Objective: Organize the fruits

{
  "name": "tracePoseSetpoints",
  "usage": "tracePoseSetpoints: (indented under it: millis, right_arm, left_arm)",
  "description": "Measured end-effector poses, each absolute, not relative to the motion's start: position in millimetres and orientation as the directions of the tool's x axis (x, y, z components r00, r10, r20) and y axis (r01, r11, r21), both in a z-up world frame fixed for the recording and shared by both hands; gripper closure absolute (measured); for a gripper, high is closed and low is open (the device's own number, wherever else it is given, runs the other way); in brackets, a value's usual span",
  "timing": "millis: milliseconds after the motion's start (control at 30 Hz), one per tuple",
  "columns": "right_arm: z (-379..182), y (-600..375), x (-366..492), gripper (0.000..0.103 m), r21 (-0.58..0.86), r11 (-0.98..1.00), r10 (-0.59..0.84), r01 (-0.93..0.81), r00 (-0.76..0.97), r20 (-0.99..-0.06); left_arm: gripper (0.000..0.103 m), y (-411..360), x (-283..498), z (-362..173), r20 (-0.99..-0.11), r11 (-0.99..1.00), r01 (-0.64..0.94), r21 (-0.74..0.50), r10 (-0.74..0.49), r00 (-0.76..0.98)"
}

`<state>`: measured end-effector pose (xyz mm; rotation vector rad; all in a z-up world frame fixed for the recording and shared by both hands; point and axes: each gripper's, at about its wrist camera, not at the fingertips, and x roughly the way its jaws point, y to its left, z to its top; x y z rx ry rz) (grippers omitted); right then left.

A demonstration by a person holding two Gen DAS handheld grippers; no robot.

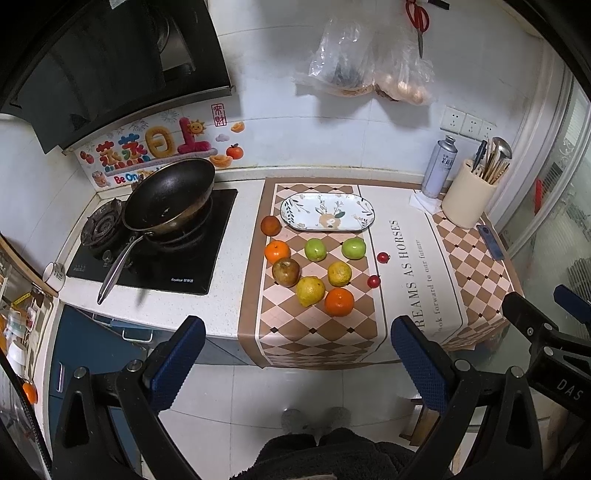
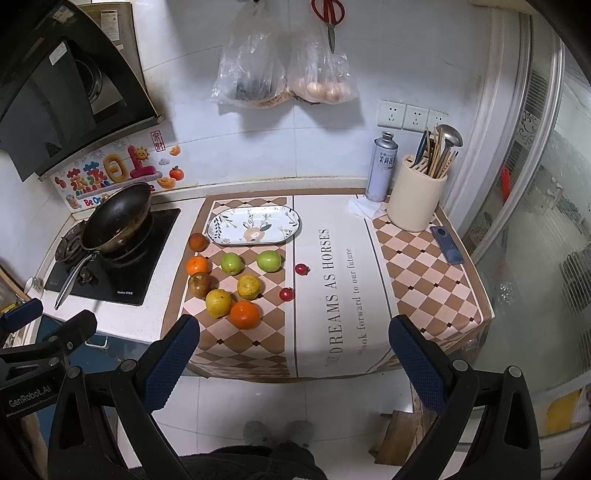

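Several fruits lie on a checkered mat (image 1: 317,332) on the counter: two green apples (image 1: 315,249) (image 1: 353,247), oranges (image 1: 339,301) (image 1: 277,251), a yellow pear (image 1: 310,291), a yellow-green citrus (image 1: 339,274), a brown apple (image 1: 285,272), a dark orange fruit (image 1: 270,225) and two small red fruits (image 1: 373,281) (image 1: 383,257). An empty oval patterned plate (image 1: 327,212) sits behind them, also in the right wrist view (image 2: 253,225). My left gripper (image 1: 297,350) and right gripper (image 2: 293,350) are both open and empty, held back from the counter's front edge.
A black wok (image 1: 170,197) sits on the stove at left. A spray can (image 1: 439,168), a utensil holder (image 1: 467,197) and a phone (image 1: 489,242) stand at the right. Plastic bags (image 1: 365,70) and scissors (image 1: 417,18) hang on the wall.
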<state>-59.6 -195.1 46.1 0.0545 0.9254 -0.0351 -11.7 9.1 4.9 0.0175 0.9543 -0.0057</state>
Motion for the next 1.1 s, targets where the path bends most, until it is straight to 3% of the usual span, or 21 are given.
tracePoseSetpoints:
  millis: [1100]
  right_arm:
    - [46.3,-189.7,-55.9,0.000,0.034,0.998,-0.006,0.055,0.602,-0.798]
  left_arm:
    - [0.000,11.6,-10.0,6.7,-0.814,1.000,0.013,0.009,-0.001,0.581]
